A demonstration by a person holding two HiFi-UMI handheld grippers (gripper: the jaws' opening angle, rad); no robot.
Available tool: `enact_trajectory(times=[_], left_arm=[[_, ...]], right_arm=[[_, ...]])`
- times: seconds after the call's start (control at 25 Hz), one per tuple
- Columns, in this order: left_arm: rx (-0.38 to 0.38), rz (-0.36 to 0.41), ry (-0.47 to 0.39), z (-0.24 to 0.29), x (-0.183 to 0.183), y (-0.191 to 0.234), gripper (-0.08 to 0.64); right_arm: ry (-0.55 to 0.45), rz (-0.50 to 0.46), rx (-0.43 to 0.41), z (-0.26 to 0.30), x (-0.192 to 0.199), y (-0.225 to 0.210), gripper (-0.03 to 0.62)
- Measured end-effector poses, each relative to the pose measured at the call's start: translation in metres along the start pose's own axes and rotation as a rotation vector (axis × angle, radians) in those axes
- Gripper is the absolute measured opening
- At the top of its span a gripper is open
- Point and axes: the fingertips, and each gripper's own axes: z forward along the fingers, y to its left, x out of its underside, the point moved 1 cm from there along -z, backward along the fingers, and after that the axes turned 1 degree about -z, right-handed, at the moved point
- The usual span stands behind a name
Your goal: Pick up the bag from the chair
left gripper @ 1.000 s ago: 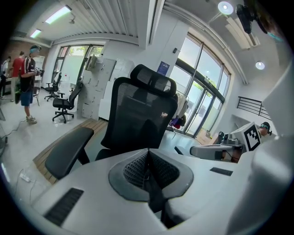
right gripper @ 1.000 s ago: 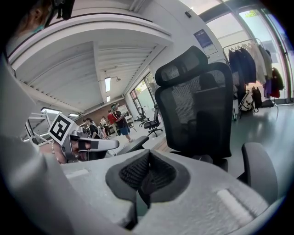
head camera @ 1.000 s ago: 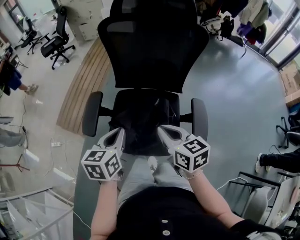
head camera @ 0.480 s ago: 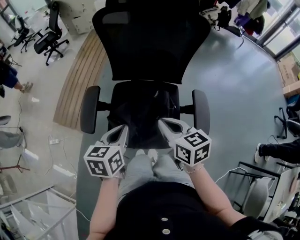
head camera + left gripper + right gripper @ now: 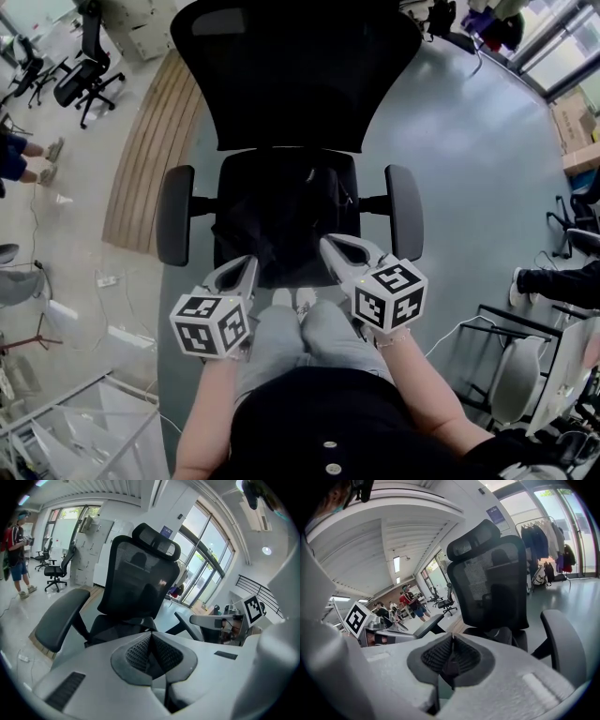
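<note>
Starting at my left, the left gripper (image 5: pixel 246 270) sits at the front left corner of the seat. Its jaws are pressed together with nothing between them, and its own view shows the ribbed pads (image 5: pixel 137 651) meeting edge to edge. The bag (image 5: pixel 281 220) lies ahead of that tip and a little to its right, slumped black on the black seat of the chair (image 5: pixel 298 84), between the two armrests. I read its long axis as running across the seat from side to side, though its outline is hard to separate from the cushion. A pale strap or zip detail shows near its back right. Further right, the right gripper (image 5: pixel 328 247) is likewise closed and empty, and its tip reaches slightly further over the seat's front edge. I judge that hand the nearer one, with the bag ahead of it and to its left. Both sets of jaws need to spread before either can close on the bag.
</note>
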Motion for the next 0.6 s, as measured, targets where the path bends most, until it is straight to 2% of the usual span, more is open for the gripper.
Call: enact_trajectory(times=[0.08,0.36,0.6], left_arm=[[0.0,-0.005,0.02,0.002,0.006,0.004,0.017],[-0.002,-0.015,0.07,0.013,0.022,0.014,0.017],[0.008,-0.027,0.076,0.031,0.024,0.02,0.017]], right_arm=[[0.01,0.005,0.005,0.002,0.004,-0.002,0.041],[0.047,0.027,0.031,0.01,0.017,-0.017,0.069],[0.071,0.051,0.044,0.023,0.025,-0.031,0.071]])
